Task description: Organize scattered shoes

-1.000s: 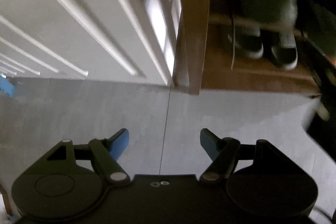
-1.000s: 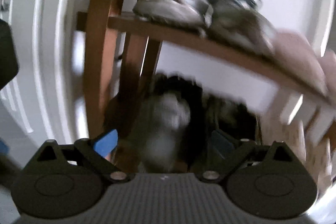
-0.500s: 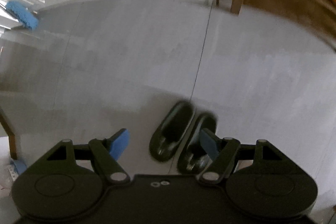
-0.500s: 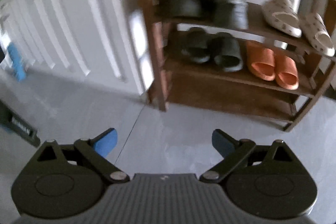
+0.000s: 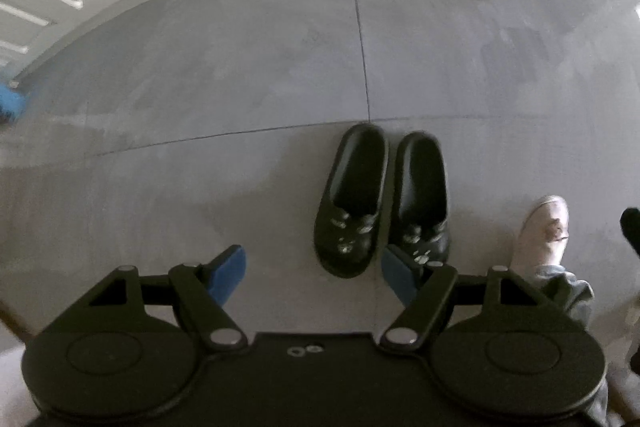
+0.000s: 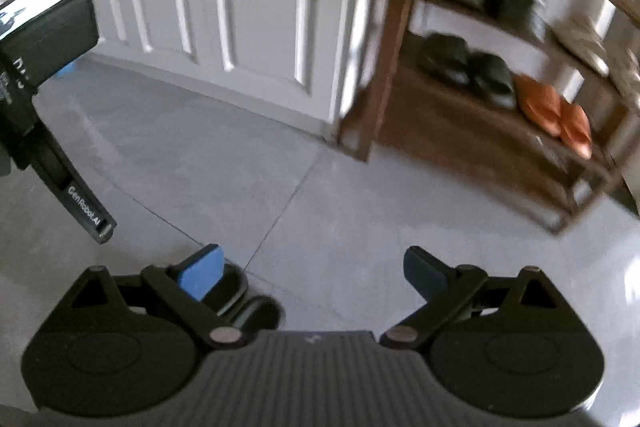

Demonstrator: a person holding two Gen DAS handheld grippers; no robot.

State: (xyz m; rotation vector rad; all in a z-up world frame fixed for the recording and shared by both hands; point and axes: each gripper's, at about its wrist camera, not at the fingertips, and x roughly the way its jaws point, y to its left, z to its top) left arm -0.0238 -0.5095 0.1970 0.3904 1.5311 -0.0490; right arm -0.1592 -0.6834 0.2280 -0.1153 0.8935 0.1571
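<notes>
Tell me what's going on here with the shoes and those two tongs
A person is tidying shoes with handheld tongs. Both the left tongs and the right tongs are open and hold nothing. A pair of black shoes sits side by side on the grey floor, just ahead of the left tongs. The wooden shoe rack by the white door already holds dark pairs and orange slippers. The person's light shoe stands beside the black pair.
</notes>
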